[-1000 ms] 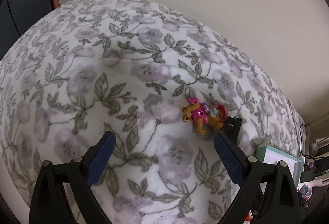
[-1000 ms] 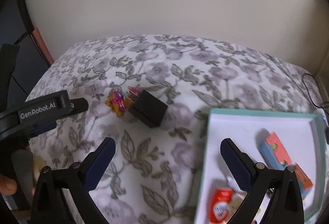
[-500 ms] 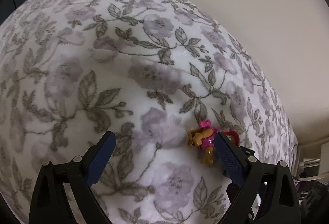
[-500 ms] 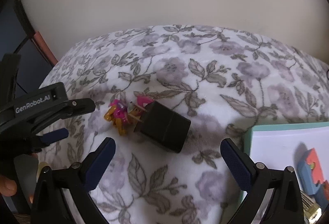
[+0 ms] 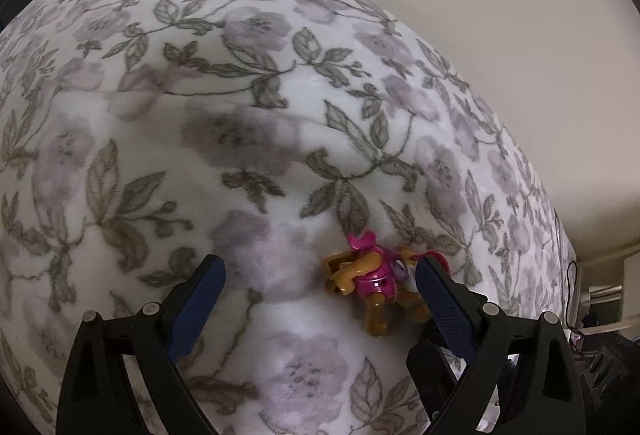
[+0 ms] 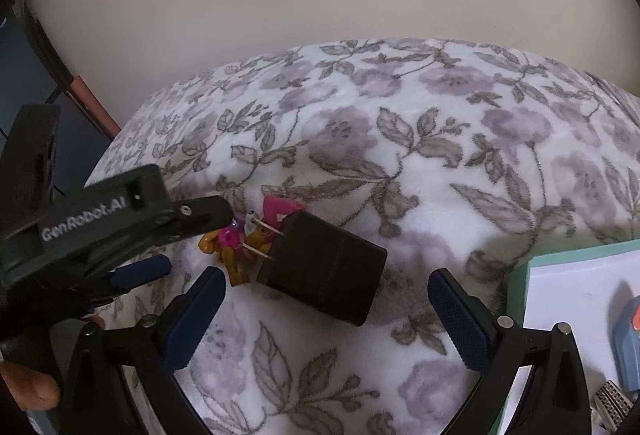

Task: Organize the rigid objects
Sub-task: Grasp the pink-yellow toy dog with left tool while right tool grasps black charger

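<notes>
**Closing in on two small pieces lying side by side**

Reaching from both sides now: the left gripper [image 5: 320,289] is spread wide with nothing between its pads, low over the floral blanket [image 5: 248,83], and the pink and orange toy figure [image 5: 370,277] sits right of centre in the lower part of its view, tucked against the inner face of the right-hand finger [image 5: 442,305]. That is off-centre for a clean pinch, by my reading.

Over in the right wrist view, the right gripper [image 6: 322,309] is also released and empty, framing the black plug adapter [image 6: 324,269] at the centre of the frame. The adapter's two metal prongs [image 6: 266,239] point straight at the toy figure [image 6: 240,239] and appear to touch or overlap it. The left gripper's body [image 6: 104,223] comes in from the left edge, its tip just over the figure.

Lower right of that frame, the teal-rimmed tray [image 6: 532,263] already holds a few pieces, including a blue and orange one [image 6: 628,335]; the goal, I judge, is to land both items there.

The risks: if the left closes as it stands, the figure could squirt sideways or get nudged into the prongs and shift the adapter. Both tools crowd one spot, so a collision is possible. And the soft blanket gives, which may let a finger dig in.
</notes>
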A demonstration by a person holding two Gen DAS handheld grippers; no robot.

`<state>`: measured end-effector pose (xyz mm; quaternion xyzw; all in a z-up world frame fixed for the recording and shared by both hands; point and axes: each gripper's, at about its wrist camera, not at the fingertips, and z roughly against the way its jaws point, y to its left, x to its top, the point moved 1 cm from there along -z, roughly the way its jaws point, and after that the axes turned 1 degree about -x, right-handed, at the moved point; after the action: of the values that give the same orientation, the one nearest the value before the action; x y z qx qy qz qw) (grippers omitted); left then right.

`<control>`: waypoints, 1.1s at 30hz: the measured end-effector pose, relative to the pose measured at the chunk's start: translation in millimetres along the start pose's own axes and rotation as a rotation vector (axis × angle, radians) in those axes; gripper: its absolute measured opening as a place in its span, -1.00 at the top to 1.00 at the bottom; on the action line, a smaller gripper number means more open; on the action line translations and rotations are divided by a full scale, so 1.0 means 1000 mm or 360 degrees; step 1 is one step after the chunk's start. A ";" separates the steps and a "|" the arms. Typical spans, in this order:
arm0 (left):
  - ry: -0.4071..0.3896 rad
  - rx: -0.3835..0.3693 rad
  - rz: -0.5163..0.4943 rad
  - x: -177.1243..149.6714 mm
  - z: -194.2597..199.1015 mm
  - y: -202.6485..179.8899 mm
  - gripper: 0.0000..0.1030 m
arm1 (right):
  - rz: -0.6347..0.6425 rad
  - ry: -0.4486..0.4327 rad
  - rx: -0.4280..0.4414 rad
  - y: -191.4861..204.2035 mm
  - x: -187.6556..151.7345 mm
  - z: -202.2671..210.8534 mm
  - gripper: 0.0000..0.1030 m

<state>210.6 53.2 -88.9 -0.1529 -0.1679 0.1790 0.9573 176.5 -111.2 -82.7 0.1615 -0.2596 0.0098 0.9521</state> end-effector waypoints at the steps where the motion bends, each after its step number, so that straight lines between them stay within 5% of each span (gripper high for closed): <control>1: 0.0004 -0.0010 -0.0007 0.000 -0.002 -0.002 -0.86 | -0.0004 -0.0003 0.0005 0.000 0.000 0.000 -0.88; 4: 0.0003 -0.0030 -0.0028 -0.001 -0.004 -0.006 -0.84 | -0.0001 -0.0009 -0.0004 0.000 0.001 -0.001 -0.77; 6: 0.0006 -0.0059 -0.0042 -0.001 -0.006 -0.010 -0.63 | -0.0004 -0.0017 -0.0010 0.000 0.001 0.000 -0.67; 9: 0.0007 -0.0109 -0.0043 -0.002 -0.006 -0.013 -0.49 | -0.0004 -0.0045 -0.0001 -0.002 0.002 0.004 -0.34; 14: 0.0005 -0.0205 -0.0052 -0.003 -0.004 -0.019 -0.12 | 0.0013 -0.0039 0.0014 0.000 0.002 0.003 -0.31; 33: -0.0043 -0.0311 0.0178 -0.004 -0.004 0.000 -0.12 | -0.0013 -0.0028 0.0047 -0.003 0.002 0.004 -0.31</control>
<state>208.4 51.0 -93.8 -0.2523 -0.1887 0.2169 0.9240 176.5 -115.0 -79.6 0.1768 -0.2670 0.0083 0.9473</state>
